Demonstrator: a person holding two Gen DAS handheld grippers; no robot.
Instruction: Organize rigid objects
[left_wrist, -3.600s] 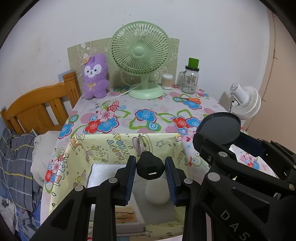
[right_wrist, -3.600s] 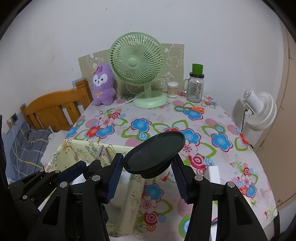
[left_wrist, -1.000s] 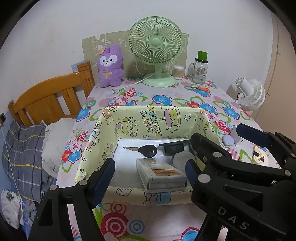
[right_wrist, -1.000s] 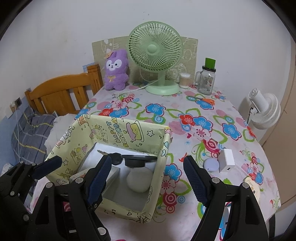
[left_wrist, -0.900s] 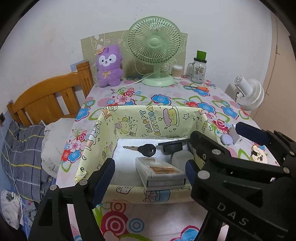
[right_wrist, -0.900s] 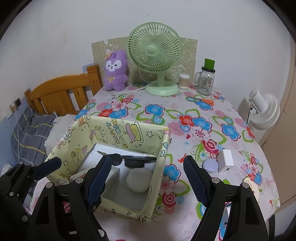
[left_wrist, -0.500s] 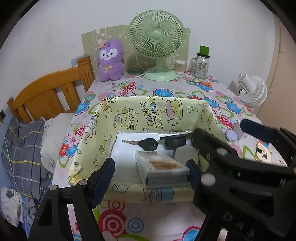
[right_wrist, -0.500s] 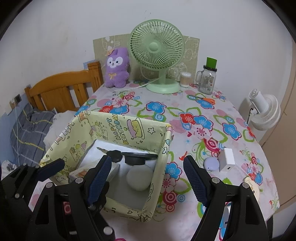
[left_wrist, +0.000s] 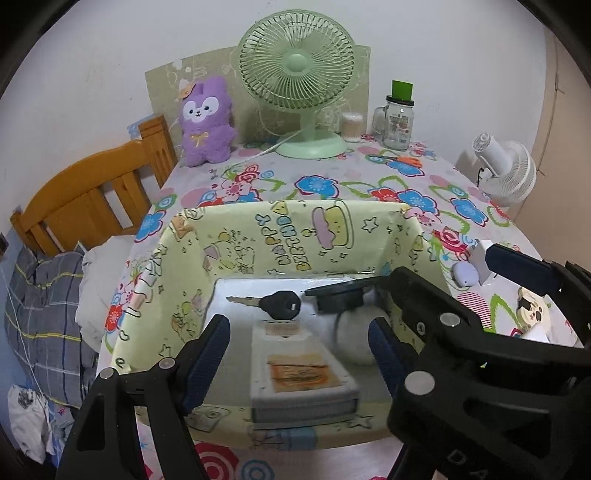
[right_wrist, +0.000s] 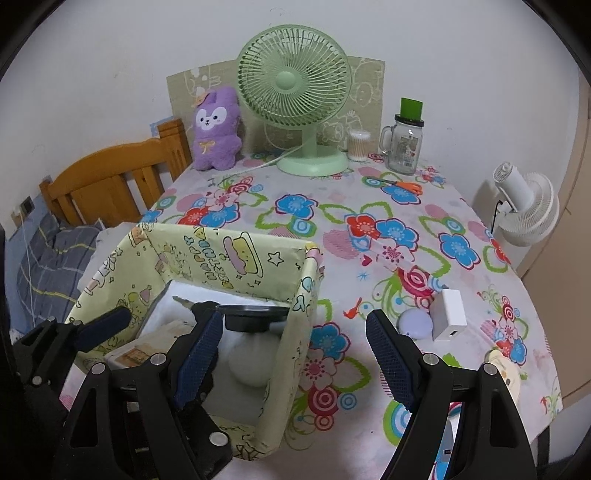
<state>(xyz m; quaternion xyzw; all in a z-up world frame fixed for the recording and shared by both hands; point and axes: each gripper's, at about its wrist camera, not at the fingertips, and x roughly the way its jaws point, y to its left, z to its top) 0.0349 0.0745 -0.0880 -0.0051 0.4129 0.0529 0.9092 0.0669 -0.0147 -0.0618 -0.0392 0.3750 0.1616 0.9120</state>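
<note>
A yellow cartoon-print box (left_wrist: 295, 236) stands on the flowered table and also shows in the right wrist view (right_wrist: 229, 258). Inside lie a black-headed key (left_wrist: 279, 304), a black round lid (left_wrist: 340, 295), a white rounded object (left_wrist: 354, 343) and a grey card case (left_wrist: 299, 380). My left gripper (left_wrist: 297, 354) is open and empty over the box's near side. My right gripper (right_wrist: 295, 358) is open and empty above the box's right wall. A white charger (right_wrist: 448, 314), a lilac round case (right_wrist: 415, 323) and a cream figure (right_wrist: 504, 369) lie on the table to the right.
At the back stand a green fan (right_wrist: 295, 92), a purple plush (right_wrist: 216, 129), a cotton-swab jar (right_wrist: 359, 146) and a glass mug jar (right_wrist: 404, 147). Orange scissors (right_wrist: 402, 184) lie near them. A wooden bed frame (right_wrist: 110, 184) is left; a white fan (right_wrist: 524, 206) is right.
Earlier the left gripper held the key and the right held the black lid; both now lie in the box. Both grippers have opened and drawn back from the box.
</note>
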